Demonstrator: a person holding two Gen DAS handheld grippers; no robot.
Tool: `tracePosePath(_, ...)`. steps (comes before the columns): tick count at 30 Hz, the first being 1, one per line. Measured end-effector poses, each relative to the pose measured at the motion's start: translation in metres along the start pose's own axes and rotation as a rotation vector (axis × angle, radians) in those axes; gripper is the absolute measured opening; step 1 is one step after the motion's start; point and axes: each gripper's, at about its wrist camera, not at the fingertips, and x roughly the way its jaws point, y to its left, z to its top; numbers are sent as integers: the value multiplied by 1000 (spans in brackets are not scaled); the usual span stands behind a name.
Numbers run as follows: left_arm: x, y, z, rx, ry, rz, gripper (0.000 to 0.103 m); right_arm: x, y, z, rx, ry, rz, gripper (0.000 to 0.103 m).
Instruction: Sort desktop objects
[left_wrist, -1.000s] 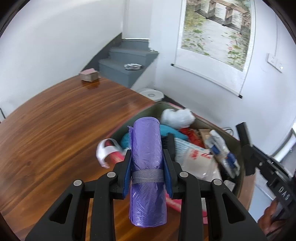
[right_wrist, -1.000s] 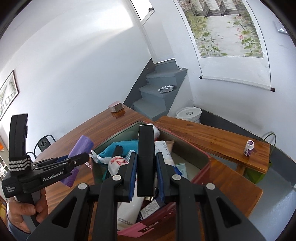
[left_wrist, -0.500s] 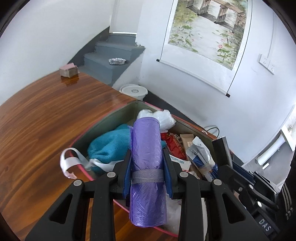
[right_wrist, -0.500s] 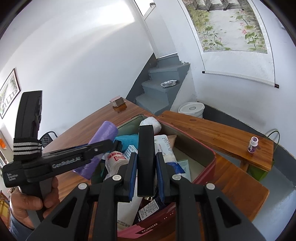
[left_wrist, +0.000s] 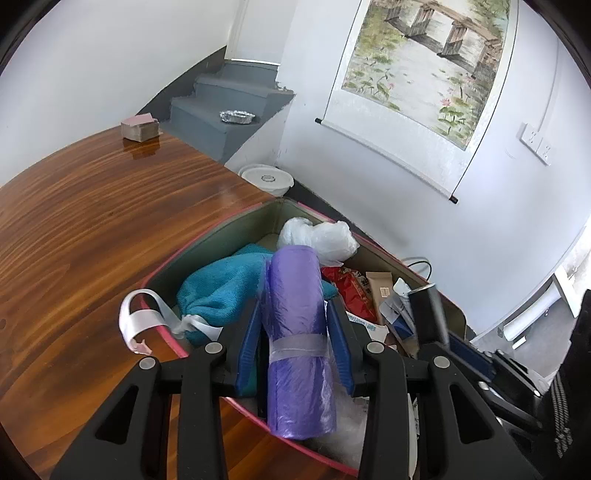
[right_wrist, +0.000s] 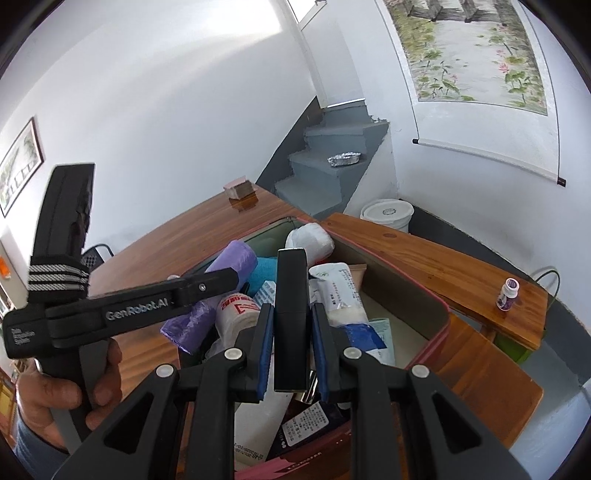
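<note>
Hovering over the open storage box (left_wrist: 207, 236) at the corner of the wooden worktop (left_wrist: 92, 221), we hold our left tool (left_wrist: 295, 332) around a purple roll of bags (left_wrist: 295, 332); its blue pads have parted and stand slightly off the roll's sides, so the grip looks released. Our right tool (right_wrist: 291, 332) is clenched on a black rectangular case (right_wrist: 291, 314), upright between its blue pads, above the same box. Inside the box lie a teal cloth (left_wrist: 221, 284), a white plastic bag (left_wrist: 321, 236), a red packet (left_wrist: 347, 288) and a white tube (right_wrist: 340, 291). A white strap (left_wrist: 140, 317) hangs over the box's pink rim. A small cardboard box (left_wrist: 139, 127) sits at the worktop's far edge.
</note>
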Motion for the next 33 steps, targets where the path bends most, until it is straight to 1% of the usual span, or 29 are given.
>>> tracePosePath(1, -3, 1, 1, 1, -6, 1, 40, 0, 0, 0, 3, 3, -3, 23)
tracePosePath(2, -6, 2, 1, 4, -17, 8, 44, 1, -1, 0, 6, 7, -5, 24)
tracePosePath(3, -12, 3, 1, 10, -35, 25, 48, 1, -1, 0, 10, 8, -5, 25)
tracePosePath(4, -17, 3, 0, 18, -55, 43, 57, -1, -2, 0, 13, 5, -3, 25)
tracePosePath(5, -22, 3, 0, 28, -73, 59, 62, -2, -2, 0, 14, 3, -3, 26)
tracePosePath(8, -34, 2, -5, 68, -117, 117, 63, -4, -1, 0, 14, -2, -11, 31)
tracePosePath(14, -49, -5, -18, 147, -134, 188, 63, -16, 1, -4, 27, -14, -28, 32)
tracePosePath(15, -51, -7, -20, 160, -137, 200, 63, -20, 2, -6, 30, -19, -34, 38)
tracePosePath(16, -53, -9, -22, 171, -138, 213, 63, -24, 3, -7, 34, -26, -40, 54)
tracePosePath(17, -55, -11, -25, 178, -137, 225, 63, -29, 4, -9, 39, -39, -47, 63)
tracePosePath(18, -58, -12, -27, 183, -137, 228, 63, -35, 6, -10, 37, -57, -55, 81)
tracePosePath(19, -61, -14, -28, 185, -137, 226, 65, -42, 9, -13, 28, -80, -68, 85)
tracePosePath(20, -65, -15, -30, 184, -137, 223, 70, -46, 11, -13, 20, -88, -80, 85)
tracePosePath(21, -69, -17, -32, 178, -145, 221, 74, -50, 15, -14, 10, -93, -91, 86)
tracePosePath(23, -78, -21, -36, 179, -170, 219, 82, -58, 20, -17, -5, -101, -100, 90)
tracePosePath(24, -83, -24, -37, 188, -183, 221, 83, -62, 23, -18, -13, -103, -107, 94)
tracePosePath(25, -86, -27, -38, 193, -192, 224, 84, -65, 26, -20, -20, -109, -115, 101)
tracePosePath(26, -91, -30, -39, 199, -206, 228, 84, -71, 29, -22, -27, -122, -126, 103)
tracePosePath(27, -96, -31, -40, 203, -218, 231, 84, -73, 30, -23, -30, -126, -135, 103)
tracePosePath(29, -104, -35, -43, 207, -234, 232, 88, -80, 34, -26, -37, -131, -147, 103)
tracePosePath(33, -113, -35, -45, 188, -232, 221, 90, -88, 40, -26, -34, -136, -167, 103)
